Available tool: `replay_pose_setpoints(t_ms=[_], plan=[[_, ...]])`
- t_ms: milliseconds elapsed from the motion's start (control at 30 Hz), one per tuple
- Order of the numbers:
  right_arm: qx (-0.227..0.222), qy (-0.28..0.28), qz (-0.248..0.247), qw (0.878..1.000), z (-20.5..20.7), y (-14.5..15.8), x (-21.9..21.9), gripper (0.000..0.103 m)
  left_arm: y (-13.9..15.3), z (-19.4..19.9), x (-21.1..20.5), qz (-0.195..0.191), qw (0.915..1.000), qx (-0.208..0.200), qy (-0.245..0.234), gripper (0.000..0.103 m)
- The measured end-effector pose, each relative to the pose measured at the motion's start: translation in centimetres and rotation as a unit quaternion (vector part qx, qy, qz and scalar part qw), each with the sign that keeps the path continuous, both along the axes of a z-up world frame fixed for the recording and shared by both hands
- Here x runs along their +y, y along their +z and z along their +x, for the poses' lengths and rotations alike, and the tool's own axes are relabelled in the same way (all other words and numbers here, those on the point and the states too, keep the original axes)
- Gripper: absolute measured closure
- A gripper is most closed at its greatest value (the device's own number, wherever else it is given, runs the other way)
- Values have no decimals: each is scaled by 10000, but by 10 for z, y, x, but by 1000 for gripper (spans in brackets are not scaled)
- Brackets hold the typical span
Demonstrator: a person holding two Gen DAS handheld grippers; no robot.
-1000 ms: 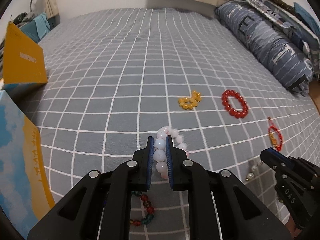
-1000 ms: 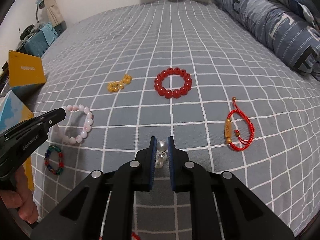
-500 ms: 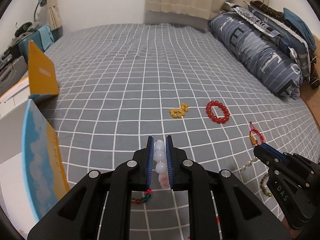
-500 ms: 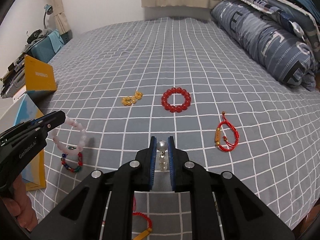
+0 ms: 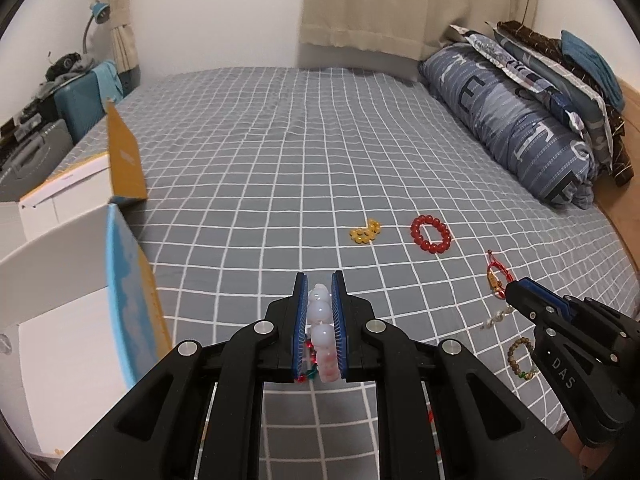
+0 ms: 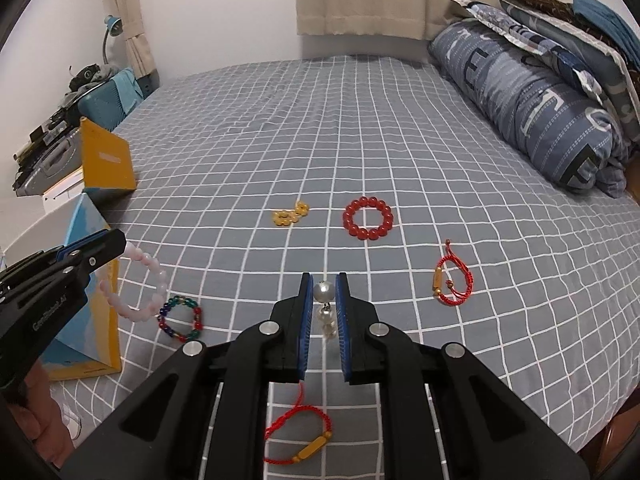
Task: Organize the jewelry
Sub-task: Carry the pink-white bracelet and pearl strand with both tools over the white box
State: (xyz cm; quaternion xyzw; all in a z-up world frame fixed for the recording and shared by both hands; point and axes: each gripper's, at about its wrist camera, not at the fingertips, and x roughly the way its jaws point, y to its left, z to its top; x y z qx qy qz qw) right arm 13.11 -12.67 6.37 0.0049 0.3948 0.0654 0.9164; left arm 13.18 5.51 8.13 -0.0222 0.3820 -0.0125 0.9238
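My left gripper [image 5: 320,280] is shut on a pale pink bead bracelet [image 5: 322,320] and holds it above the bed; the bracelet hangs from it in the right wrist view [image 6: 144,288]. My right gripper [image 6: 324,280] is shut on a white pearl bracelet [image 6: 325,308], lifted off the bedsheet; its pearls dangle in the left wrist view [image 5: 496,317]. On the grey checked sheet lie a red bead bracelet [image 6: 368,218], an amber bead bracelet [image 6: 290,214], a red cord bracelet [image 6: 454,284], a multicoloured bead bracelet [image 6: 180,319] and a second red cord bracelet [image 6: 298,438].
An open box with blue and yellow flaps [image 5: 128,280] stands at the bed's left edge, also in the right wrist view [image 6: 92,312]. A brown bead bracelet [image 5: 520,360] lies near the right gripper. Blue pillows [image 6: 532,108] line the right side. The bed's far half is bare sheet.
Both grippers have risen well above the bed with their bracelets; the pink bracelet and the pearl bracelet have come off the sheet. The open box at left has come into view.
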Motion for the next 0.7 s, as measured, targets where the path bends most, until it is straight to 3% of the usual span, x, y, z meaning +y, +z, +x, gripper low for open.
replay_pose_setpoints(t_ms=[233, 700], plan=[[-94, 179, 52, 9998, -10, 16, 27, 92, 19, -26, 23, -2, 9997, -191, 170, 91], [-317, 1017, 165, 9942, -33, 48, 132, 92, 48, -81, 104, 72, 9947, -450, 927, 91]])
